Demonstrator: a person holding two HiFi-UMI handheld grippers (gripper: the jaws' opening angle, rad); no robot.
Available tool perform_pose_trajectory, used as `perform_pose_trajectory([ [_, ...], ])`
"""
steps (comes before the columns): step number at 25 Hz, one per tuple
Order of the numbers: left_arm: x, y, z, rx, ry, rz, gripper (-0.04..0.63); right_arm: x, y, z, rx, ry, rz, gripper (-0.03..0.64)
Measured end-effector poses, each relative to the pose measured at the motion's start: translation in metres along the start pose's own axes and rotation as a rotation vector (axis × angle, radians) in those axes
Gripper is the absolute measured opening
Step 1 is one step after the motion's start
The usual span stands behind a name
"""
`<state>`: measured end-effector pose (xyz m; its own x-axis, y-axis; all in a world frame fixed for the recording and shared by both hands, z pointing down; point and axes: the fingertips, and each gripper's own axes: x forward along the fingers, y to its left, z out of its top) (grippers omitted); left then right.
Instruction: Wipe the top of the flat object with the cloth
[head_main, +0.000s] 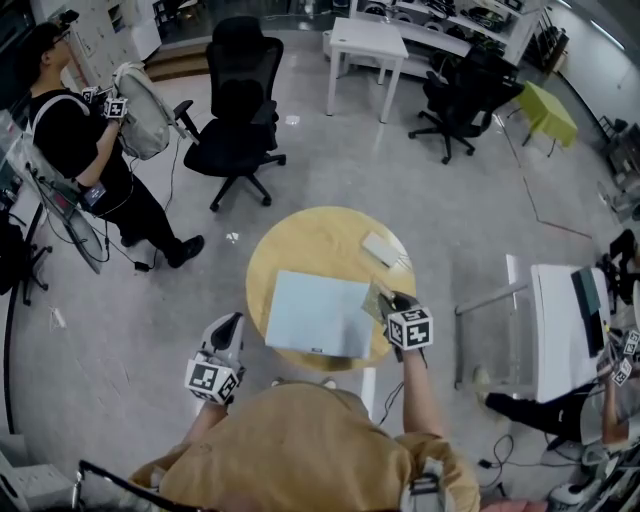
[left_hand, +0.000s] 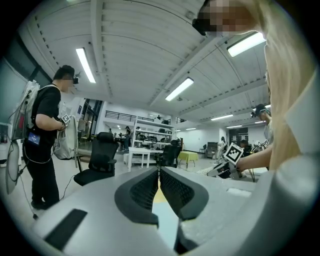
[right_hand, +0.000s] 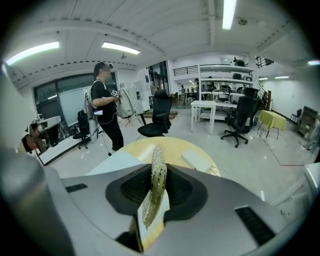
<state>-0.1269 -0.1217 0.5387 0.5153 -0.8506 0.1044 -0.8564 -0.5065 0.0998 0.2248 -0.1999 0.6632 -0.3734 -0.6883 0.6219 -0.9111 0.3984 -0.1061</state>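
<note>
right tongs (head_main: 383, 300), clenched on the cloth (right_hand: 156, 187), sit at the right edge of the flat object (head_main: 318, 312), nearer than the left tongs (head_main: 230, 322), pinched together empty, left of it.

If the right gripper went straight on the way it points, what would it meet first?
Probably the bare yellow table top, between the light-blue flat object and the white block. The right gripper, shut on the cloth, looks slightly tilted down; depth is unclear.

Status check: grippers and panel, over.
Left gripper shut, empty, off the table. Right gripper shut on cloth at right edge of panel. Panel top bare; white box beside it.
</note>
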Motion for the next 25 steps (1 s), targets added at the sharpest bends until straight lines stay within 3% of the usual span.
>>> perform_pose_trajectory([
  [12,-0.002,0.011,0.009,0.02,-0.03,-0.038,0.014,-0.021,0.094,0.085,-0.132,-0.208,0.068,0.063],
  [25,0.009,0.004,0.013,0.034,-0.041,-0.077,0.014,-0.055,0.127,0.124,-0.181,-0.343,0.066,0.063],
])
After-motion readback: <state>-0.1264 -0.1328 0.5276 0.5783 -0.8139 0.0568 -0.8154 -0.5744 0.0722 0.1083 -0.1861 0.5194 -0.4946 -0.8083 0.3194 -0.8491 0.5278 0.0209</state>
